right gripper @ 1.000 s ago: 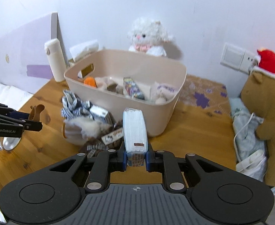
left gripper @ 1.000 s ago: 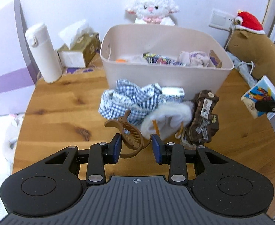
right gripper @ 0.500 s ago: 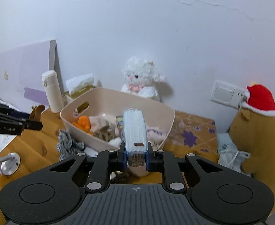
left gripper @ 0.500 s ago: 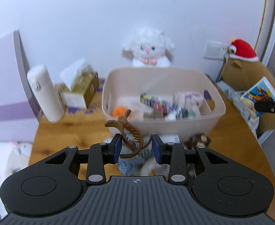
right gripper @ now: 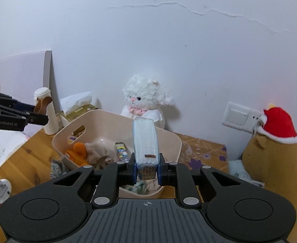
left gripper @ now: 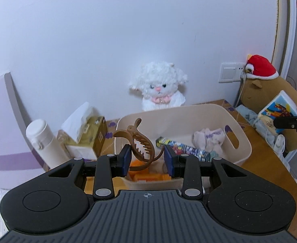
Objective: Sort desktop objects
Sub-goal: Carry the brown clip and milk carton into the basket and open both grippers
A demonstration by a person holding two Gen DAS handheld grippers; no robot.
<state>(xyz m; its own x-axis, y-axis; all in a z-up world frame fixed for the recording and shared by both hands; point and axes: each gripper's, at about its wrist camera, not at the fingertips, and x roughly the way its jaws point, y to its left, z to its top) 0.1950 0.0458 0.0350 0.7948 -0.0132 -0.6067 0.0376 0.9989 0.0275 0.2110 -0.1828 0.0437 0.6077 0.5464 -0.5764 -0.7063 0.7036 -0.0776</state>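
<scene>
My left gripper (left gripper: 147,158) is shut on a brown hair claw clip (left gripper: 138,144), held up over the near left part of the beige storage bin (left gripper: 237,151). In the right wrist view the left gripper (right gripper: 37,114) comes in from the left with the clip (right gripper: 42,104) at its tip. My right gripper (right gripper: 147,167) is shut on a pale blue tissue pack (right gripper: 145,142), raised above the bin's (right gripper: 61,141) near rim. From the left wrist view that pack (left gripper: 278,106) shows its colourful face at the right edge, beside the right gripper (left gripper: 294,122). Inside the bin lie an orange item, cloths and a printed packet.
A white plush lamb (left gripper: 158,86) sits behind the bin against the wall. A white flask (left gripper: 42,141) and a tissue box (left gripper: 85,135) stand to the left. A brown plush with a red hat (right gripper: 276,145) occupies the right. Checked cloth (right gripper: 57,167) lies on the wooden table (right gripper: 14,162).
Both grippers have risen and tilted up with their loads, so the bin sits lower in view. The cloth pile in front of the bin has dropped out of the left wrist view.
</scene>
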